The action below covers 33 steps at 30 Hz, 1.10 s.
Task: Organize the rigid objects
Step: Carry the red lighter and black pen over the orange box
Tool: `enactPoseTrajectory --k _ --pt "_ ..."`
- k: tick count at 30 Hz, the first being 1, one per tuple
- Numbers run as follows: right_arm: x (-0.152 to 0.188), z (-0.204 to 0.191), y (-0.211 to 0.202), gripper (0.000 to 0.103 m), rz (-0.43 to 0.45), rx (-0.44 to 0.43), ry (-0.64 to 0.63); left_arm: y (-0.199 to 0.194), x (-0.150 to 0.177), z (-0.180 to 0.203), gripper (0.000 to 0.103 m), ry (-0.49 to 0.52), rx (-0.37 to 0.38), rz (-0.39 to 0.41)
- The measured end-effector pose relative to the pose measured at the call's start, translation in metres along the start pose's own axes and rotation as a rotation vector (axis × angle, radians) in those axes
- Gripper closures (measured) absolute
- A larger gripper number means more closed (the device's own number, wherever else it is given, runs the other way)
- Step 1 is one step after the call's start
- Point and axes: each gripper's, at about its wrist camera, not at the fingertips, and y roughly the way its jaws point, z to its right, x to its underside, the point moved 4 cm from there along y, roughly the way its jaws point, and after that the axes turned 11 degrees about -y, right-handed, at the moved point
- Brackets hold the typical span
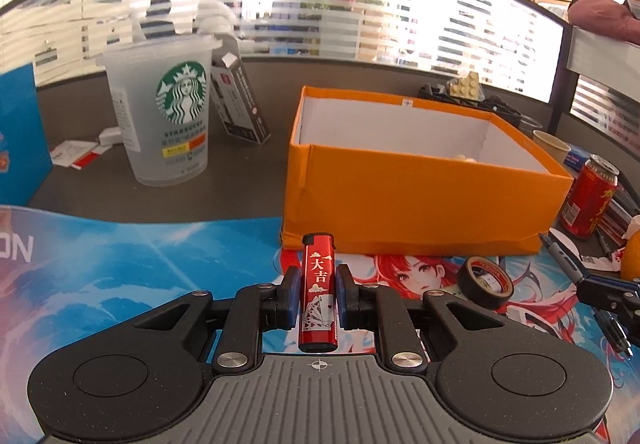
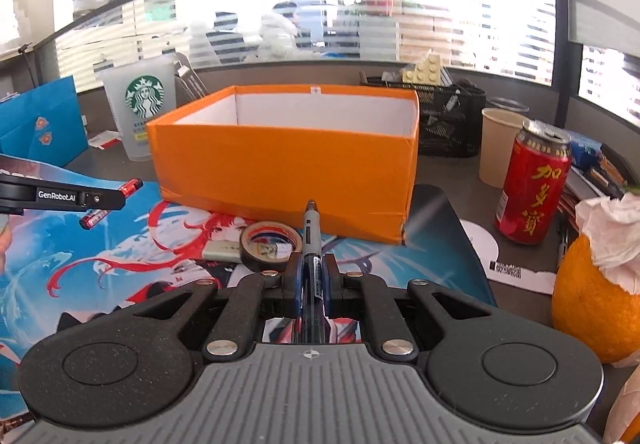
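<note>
2 claws are each carrying something toward the same place, the open orange box [image 1: 424, 199] that stands on the table [image 1: 224, 195] with its near edge on the printed mat [image 1: 120, 268]. The left claw [image 1: 318, 286] pinches a red lighter [image 1: 319, 294] across its narrow sides, the long body running forward along the fingers, so the cap end juts out in front and can probably be dropped over the box wall without the fingers catching the rim. The right claw [image 2: 307, 276] is pressed onto a pen [image 2: 310, 244] the same way, its grey tip pointing at the box's near wall. Both items appear to be held clear of the mat, short of the box, so neither has been put away yet. I judge the box to be the collecting bin, since its white inside looks nearly bare and loose things lie around it. 1 roll of black tape [image 2: 271, 246] lies flat on the mat just in front of the box, within easy reach of either claw, and looks like the next thing to gather. The plastic cup [image 1: 164, 111] and the red can [image 2: 532, 183] stand upright off to the sides, out of the path.
</note>
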Motion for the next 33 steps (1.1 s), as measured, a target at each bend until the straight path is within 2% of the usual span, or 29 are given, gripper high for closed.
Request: enactPoseTrajectory --k 11,22,28,33 --pt "-0.024 -0.010 -0.016 0.094 0.069 -0.006 -0.020 -0.023 -0.017 0.003 0.087 0.018 0.023 0.057" --pt "-0.074 -0.004 -0.018 0.094 0.155 0.021 -0.076 -0.031 -0.064 0.021 0.087 0.043 0.064 0.139" --pt "-0.105 0.009 -0.002 0.094 0.176 0.016 -0.073 -0.010 -0.097 0.029 0.087 0.041 0.055 0.148" --pt "-0.119 0.016 0.016 0.094 0.162 0.009 -0.074 0.022 -0.105 0.030 0.087 0.038 0.044 0.093"
